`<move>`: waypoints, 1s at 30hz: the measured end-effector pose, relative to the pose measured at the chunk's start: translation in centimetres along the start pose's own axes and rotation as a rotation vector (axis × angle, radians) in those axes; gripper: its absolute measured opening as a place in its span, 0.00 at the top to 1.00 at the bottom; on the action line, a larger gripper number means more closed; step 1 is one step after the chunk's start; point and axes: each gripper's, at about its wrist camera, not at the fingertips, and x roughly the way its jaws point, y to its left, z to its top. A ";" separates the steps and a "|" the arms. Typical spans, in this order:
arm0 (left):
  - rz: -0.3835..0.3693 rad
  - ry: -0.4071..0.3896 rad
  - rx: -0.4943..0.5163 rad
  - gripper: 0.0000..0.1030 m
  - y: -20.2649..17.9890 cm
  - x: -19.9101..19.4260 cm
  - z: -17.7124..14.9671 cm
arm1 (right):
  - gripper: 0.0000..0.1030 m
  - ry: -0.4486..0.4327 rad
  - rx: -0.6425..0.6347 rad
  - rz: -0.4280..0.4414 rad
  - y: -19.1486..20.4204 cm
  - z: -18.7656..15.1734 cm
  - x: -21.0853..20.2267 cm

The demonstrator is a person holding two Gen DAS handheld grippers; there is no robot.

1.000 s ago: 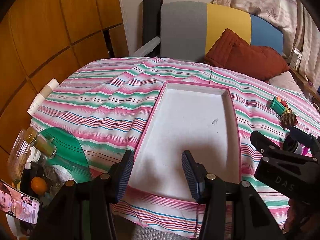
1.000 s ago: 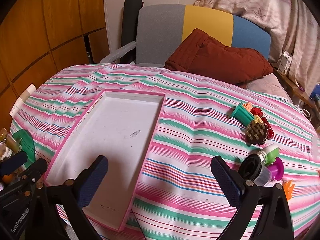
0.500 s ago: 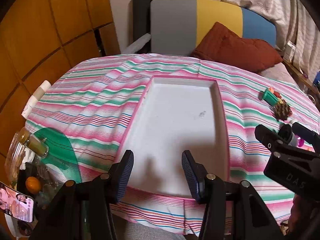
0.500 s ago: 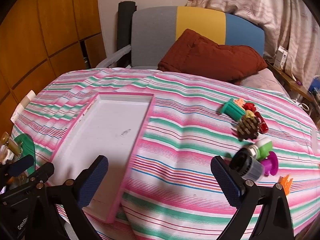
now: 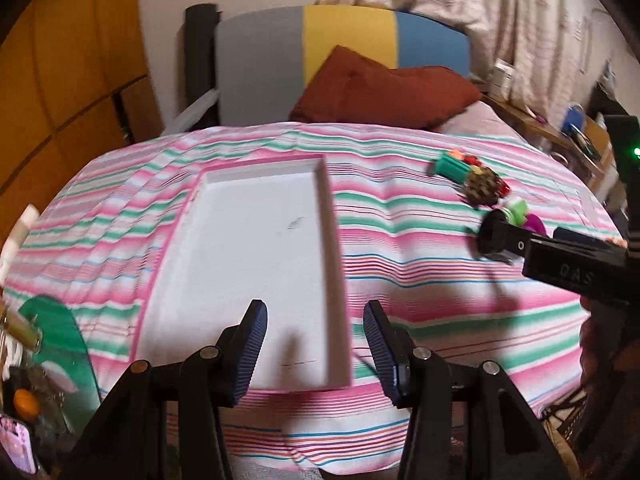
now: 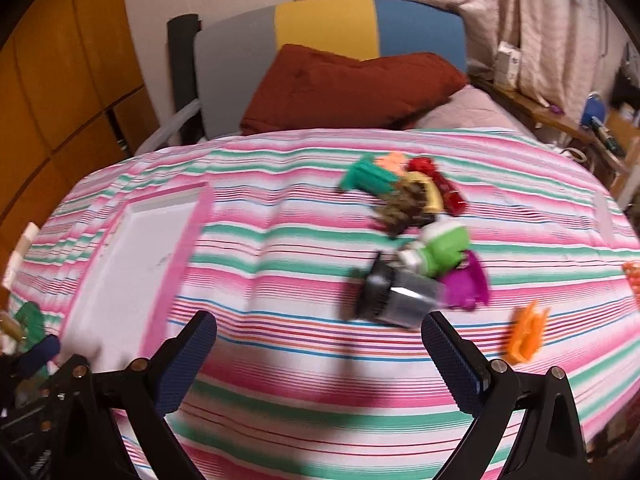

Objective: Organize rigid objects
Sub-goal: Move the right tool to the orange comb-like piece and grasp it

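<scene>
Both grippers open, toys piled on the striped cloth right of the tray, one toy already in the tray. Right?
Not quite: the white tray holds no toy; the left wrist view shows it bare. The rest stands: left gripper and right gripper are open, and the toys lie on the striped cloth, right of the tray.

Bed under striped cover point(image 5: 400, 248). White pink-rimmed tray point(image 5: 256, 256) lies left; cluster of small toys point(image 6: 416, 236) right; orange clip point(image 6: 526, 334) apart, further right.

Striped cloth cover point(image 6: 280, 248), soft, matt. White tray point(image 5: 248, 264) matt, smooth. Glossy plastic toys point(image 6: 420, 240). Wood-panelled wall point(image 5: 60, 80), satin sheen.
</scene>
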 end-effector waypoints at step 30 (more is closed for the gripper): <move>-0.155 0.020 0.179 0.51 -6.6 0.4 -0.5 | 0.63 0.303 0.283 -0.163 -18.9 -1.1 6.6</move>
